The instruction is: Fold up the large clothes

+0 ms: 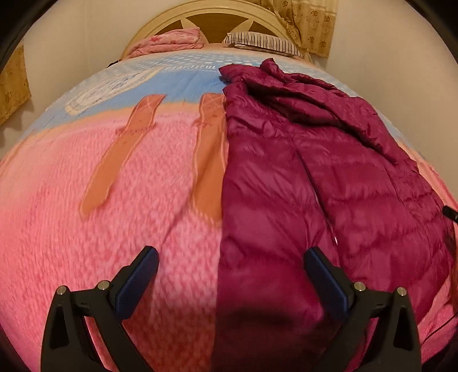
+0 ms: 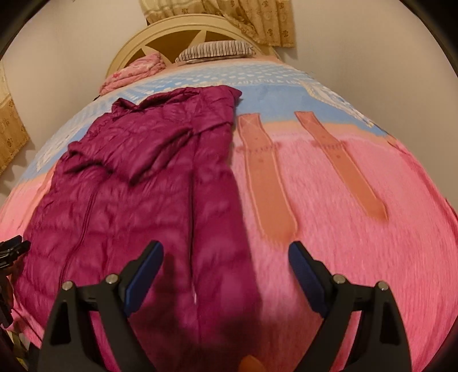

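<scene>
A magenta quilted down jacket [image 1: 329, 177] lies flat on the bed, collar toward the headboard, with a sleeve folded across its upper part. It also shows in the right wrist view [image 2: 137, 183]. My left gripper [image 1: 232, 257] is open and empty, held above the jacket's left edge near its hem. My right gripper [image 2: 226, 251] is open and empty, held above the jacket's right edge near its hem. The tip of the other gripper [image 2: 14, 249] shows at the left edge of the right wrist view.
The bed is covered by a pink and blue blanket [image 1: 86, 229] with orange strap shapes. A pink pillow [image 1: 169, 40] and a striped pillow [image 1: 263, 43] lie by the cream headboard [image 1: 217, 17]. Curtains [image 1: 309, 23] hang behind.
</scene>
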{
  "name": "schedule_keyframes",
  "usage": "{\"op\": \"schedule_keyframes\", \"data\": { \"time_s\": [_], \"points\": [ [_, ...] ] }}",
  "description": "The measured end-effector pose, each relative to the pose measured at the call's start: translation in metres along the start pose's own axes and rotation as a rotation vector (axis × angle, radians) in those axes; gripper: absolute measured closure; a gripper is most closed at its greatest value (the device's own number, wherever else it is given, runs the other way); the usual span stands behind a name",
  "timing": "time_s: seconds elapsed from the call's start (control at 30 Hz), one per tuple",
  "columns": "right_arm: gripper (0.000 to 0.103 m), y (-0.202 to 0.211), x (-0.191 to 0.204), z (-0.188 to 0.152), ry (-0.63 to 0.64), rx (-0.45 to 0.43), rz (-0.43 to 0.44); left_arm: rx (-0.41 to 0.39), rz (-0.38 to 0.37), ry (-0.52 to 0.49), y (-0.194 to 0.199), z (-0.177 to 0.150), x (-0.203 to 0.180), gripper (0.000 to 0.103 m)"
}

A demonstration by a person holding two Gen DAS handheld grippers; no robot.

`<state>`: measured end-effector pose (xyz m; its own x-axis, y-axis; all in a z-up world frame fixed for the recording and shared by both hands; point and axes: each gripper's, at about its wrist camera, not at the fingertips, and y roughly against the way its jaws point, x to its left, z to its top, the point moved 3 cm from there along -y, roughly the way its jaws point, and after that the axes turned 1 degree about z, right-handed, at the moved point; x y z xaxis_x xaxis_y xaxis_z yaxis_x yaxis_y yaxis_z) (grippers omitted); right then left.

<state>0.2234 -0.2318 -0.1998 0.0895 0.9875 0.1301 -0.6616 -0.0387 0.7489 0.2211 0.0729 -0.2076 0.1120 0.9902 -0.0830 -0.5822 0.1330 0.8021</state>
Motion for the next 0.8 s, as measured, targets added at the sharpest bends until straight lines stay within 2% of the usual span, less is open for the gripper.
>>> {"op": "schedule_keyframes", "data": {
  "time_s": [0.1,0.17,0.2,0.27,0.3,0.37,0.43,0.5,0.53,0.57,0.6,0.7,0.8],
  "points": [
    [0.012,0.005,-0.001,-0.021,-0.018,0.006,-0.002,-0.015,-0.006,0.01,0.002,-0.008,0.002,0.001],
    [0.026,0.005,0.002,-0.034,-0.041,0.016,0.034,-0.021,-0.014,0.019,0.003,-0.01,0.002,0.001],
    [0.038,0.005,0.005,-0.04,-0.043,0.017,0.058,-0.023,-0.019,0.017,0.006,-0.012,0.001,0.001],
    [0.051,0.008,0.011,-0.046,-0.022,-0.013,0.054,-0.028,-0.039,0.022,0.01,-0.017,0.001,0.001],
    [0.061,0.01,0.013,-0.049,-0.028,-0.019,0.08,-0.032,-0.049,0.024,0.013,-0.019,0.001,0.001],
    [0.067,0.011,0.01,-0.052,-0.061,-0.026,0.111,-0.038,-0.077,0.014,0.019,-0.024,0.001,0.001],
    [0.079,0.012,0.007,-0.053,-0.079,-0.034,0.137,-0.036,-0.102,0.01,0.024,-0.028,0.001,0.004],
    [0.084,0.017,0.007,-0.053,-0.095,-0.049,0.167,-0.05,-0.096,-0.014,0.033,-0.031,0.0,0.022],
    [0.085,0.02,0.009,-0.054,-0.092,-0.057,0.172,-0.056,-0.108,-0.031,0.038,-0.033,-0.001,0.043],
    [0.086,0.024,0.011,-0.054,-0.088,-0.068,0.178,-0.053,-0.14,-0.037,0.04,-0.035,-0.002,0.073],
    [0.086,0.029,0.013,-0.054,-0.087,-0.078,0.184,-0.039,-0.179,-0.035,0.042,-0.038,-0.004,0.082],
    [0.088,0.04,0.018,-0.054,-0.078,-0.107,0.204,-0.061,-0.2,-0.043,0.054,-0.042,-0.003,0.088],
    [0.089,0.06,0.017,-0.054,-0.086,-0.145,0.23,-0.105,-0.267,0.0,0.08,-0.037,0.006,0.092]
  ]
}}
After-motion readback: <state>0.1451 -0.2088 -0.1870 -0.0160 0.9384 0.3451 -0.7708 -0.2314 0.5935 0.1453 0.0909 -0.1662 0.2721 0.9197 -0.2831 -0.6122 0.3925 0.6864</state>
